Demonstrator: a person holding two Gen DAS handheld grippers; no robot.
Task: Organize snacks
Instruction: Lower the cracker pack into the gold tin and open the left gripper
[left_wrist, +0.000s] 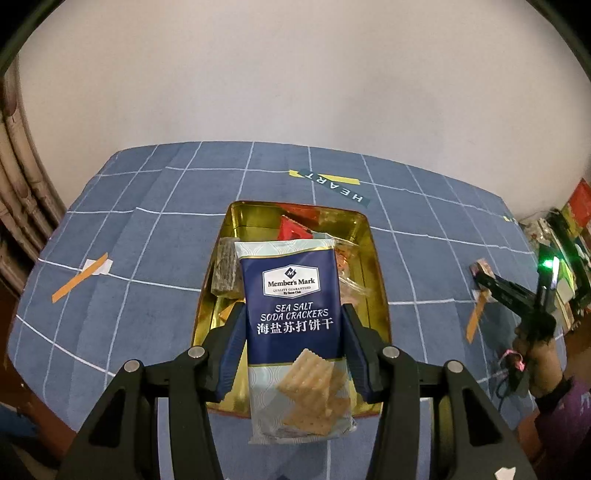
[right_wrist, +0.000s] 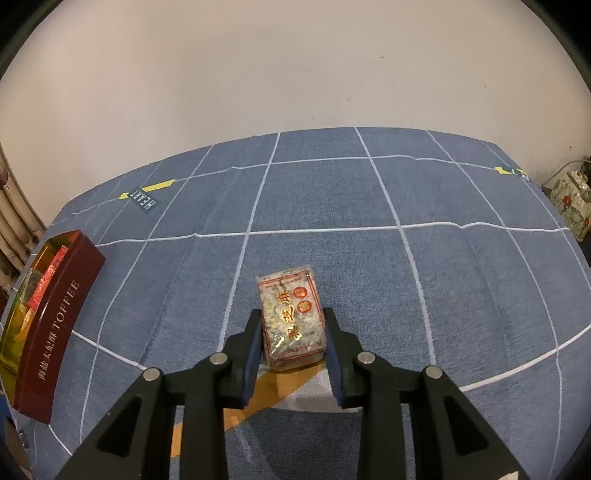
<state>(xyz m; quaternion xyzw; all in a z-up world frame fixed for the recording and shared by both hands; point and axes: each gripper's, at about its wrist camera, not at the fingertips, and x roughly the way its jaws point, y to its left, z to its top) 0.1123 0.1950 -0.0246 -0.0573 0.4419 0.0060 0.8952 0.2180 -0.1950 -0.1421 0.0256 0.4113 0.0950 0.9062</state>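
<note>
Tin (left_wrist: 373, 258) floor and near rim largely covered by cracker packet (left_wrist: 295, 332). Snacks (left_wrist: 295, 229) behind packet only partly visible. Tin (right_wrist: 55, 325) cut off at left edge in right wrist view. Small print on wrapped snack (right_wrist: 291, 321) unreadable.

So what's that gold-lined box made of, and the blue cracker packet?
The box looks like metal tin: its gold inside mirrors the snacks, with a glossy maroon outside. The cracker packet seems to be printed plastic film, with a soft sheen and crimped ends.

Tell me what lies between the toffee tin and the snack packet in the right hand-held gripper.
Nothing: in the right wrist view, only bare blue checked cloth separates the tin from the packet.
</note>
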